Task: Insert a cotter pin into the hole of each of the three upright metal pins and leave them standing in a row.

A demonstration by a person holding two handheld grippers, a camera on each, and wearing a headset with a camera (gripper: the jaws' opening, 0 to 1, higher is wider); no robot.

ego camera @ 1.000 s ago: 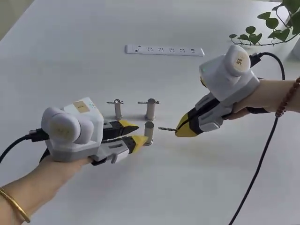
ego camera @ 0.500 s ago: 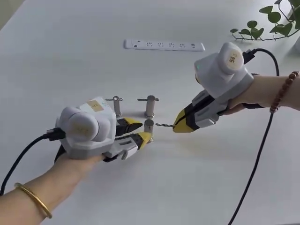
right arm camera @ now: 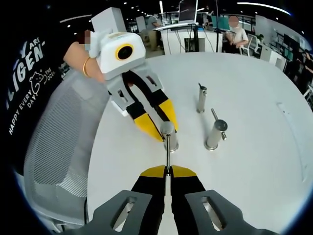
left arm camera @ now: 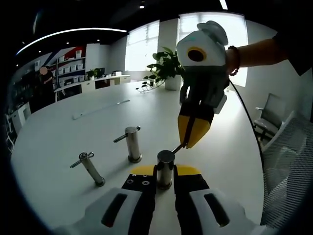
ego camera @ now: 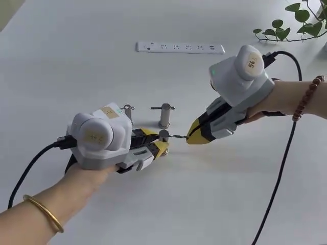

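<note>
Left white-and-grey gripper with yellow jaw tips [ego camera: 156,145] held low and level, jaws clamped on a short upright metal pin [ego camera: 163,136]. Left forearm [ego camera: 61,196] enters from lower left, thin gold bangle [ego camera: 43,214] at wrist. Right gripper of same build [ego camera: 193,137] angled down from the right, jaws pinched on a thin cotter pin [ego camera: 179,136], tips facing the left gripper's. Brown beaded bracelet [ego camera: 305,99] on right wrist.

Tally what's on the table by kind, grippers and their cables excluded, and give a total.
Upright metal pin: 3
Cotter pin: 3
Power strip: 1
Plant: 1
Total: 8
</note>
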